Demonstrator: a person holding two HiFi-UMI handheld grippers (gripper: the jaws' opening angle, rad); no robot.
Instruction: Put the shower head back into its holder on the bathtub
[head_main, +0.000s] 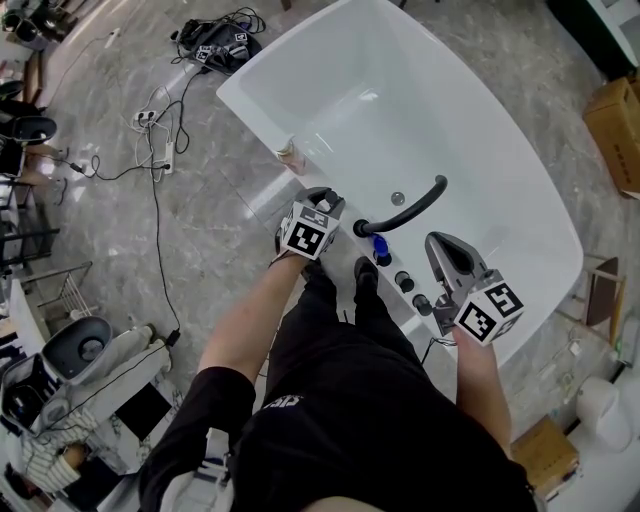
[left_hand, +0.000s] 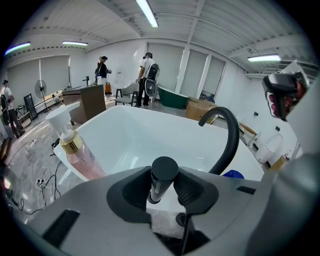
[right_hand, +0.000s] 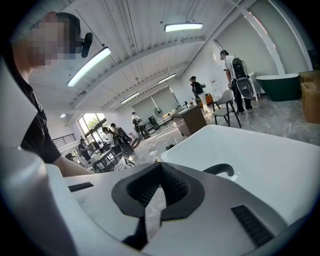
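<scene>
The white bathtub (head_main: 520, 190) lies ahead, with a curved black spout (head_main: 412, 208) rising from its near rim. My left gripper (head_main: 322, 200) hovers over the rim just left of the spout's base. In the left gripper view its jaws (left_hand: 165, 189) are shut on the shower head (left_hand: 164, 175), a slim black cylinder that stands upright between the pads; a thin black hose (left_hand: 185, 235) hangs below it. The spout (left_hand: 231, 137) arcs to its right. My right gripper (head_main: 442, 248) is beside the black knobs (head_main: 405, 283), shut and empty (right_hand: 160, 167). I cannot make out the holder.
A pink pump bottle (left_hand: 75, 150) stands on the tub's left rim (head_main: 292, 155). A blue object (head_main: 380, 248) sits by the spout's base. Cables and a power strip (head_main: 160, 150) lie on the floor to the left, cardboard boxes (head_main: 615, 125) to the right. People stand far behind the tub.
</scene>
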